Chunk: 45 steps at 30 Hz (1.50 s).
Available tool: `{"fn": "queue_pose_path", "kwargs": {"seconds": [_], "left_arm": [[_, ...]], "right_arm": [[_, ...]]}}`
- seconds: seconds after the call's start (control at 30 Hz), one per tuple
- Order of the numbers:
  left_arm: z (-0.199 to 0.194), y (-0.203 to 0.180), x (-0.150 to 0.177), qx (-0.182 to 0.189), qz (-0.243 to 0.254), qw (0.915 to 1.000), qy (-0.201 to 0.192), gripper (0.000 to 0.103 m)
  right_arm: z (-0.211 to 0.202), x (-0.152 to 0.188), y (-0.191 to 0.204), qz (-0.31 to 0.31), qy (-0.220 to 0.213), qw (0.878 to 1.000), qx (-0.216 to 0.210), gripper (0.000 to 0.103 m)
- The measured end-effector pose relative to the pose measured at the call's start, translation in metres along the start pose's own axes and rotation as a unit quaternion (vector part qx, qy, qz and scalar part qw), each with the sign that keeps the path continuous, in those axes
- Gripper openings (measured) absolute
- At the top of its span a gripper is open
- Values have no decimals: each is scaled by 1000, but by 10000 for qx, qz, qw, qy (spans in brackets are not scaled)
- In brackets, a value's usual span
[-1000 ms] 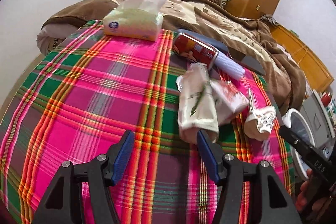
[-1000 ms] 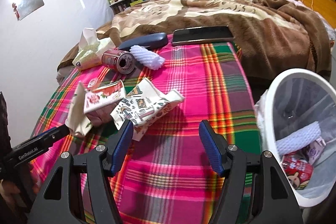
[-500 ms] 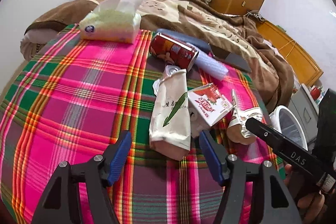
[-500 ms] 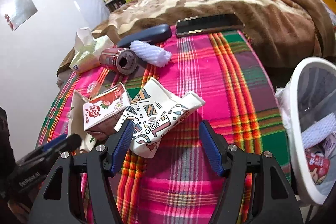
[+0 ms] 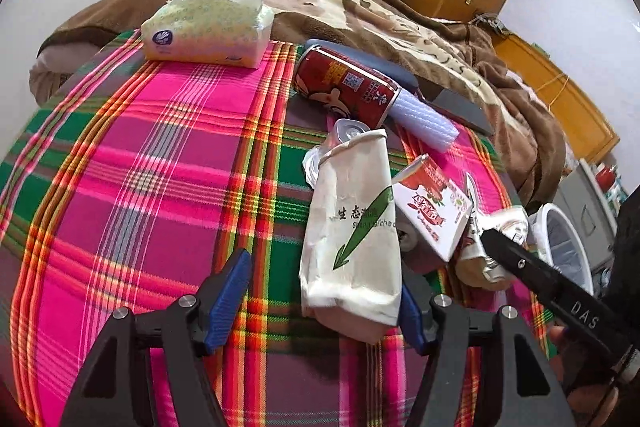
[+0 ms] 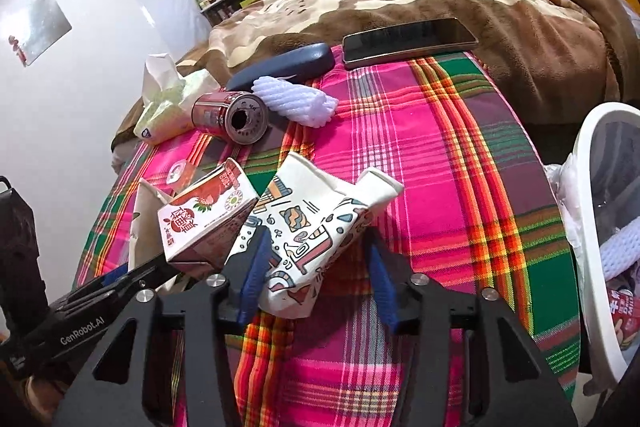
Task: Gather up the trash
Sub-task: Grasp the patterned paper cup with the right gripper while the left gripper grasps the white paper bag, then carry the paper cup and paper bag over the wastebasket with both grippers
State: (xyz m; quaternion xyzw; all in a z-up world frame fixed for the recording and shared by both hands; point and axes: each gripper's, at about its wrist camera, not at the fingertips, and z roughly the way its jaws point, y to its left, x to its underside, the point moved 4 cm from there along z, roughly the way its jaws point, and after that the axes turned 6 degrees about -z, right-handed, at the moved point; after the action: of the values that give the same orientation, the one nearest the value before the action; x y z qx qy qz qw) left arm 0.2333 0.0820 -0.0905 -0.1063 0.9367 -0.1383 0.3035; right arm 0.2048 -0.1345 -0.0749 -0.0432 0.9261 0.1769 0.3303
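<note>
Plaid cloth (image 5: 160, 167) covers the desk. The left hand-held gripper (image 5: 324, 291) is spread wide, with a white paper bag (image 5: 352, 227) lying between its fingers, closer to its right finger. The right hand-held gripper (image 6: 316, 263) is also spread wide, both fingers flanking a patterned paper cup (image 6: 316, 227) that lies flattened on the cloth. A red-and-white carton (image 6: 204, 223) lies just left of that cup. Ahead of both tools lie a red can (image 6: 230, 117) and a white foam sleeve (image 6: 296, 101). A white bin (image 6: 592, 227) stands to the right of the right hand-held gripper, with trash inside.
</note>
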Motion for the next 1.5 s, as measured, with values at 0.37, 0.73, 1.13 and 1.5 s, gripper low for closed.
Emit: {"fn": "queue_pose_path", "kwargs": {"seconds": [0.37,0.73,1.13,1.5], "left_arm": [[-1,0,2,-27,27,10000,-26,51],[-2,-6,3,79,158,9998,-1,34],[-15,-2,6,-7,133,9999,-89,33],[-38,3,12,-136,120,9995,-276,33]], "right_arm": [[-1,-1,0,-64,-115,9999,-20,21],[-7,1,-6,-36,-202,9998,81,20],[-17,3,-7,-89,-281,9995,112,20],[-33,8,-7,-67,-393,9991,139,20]]}}
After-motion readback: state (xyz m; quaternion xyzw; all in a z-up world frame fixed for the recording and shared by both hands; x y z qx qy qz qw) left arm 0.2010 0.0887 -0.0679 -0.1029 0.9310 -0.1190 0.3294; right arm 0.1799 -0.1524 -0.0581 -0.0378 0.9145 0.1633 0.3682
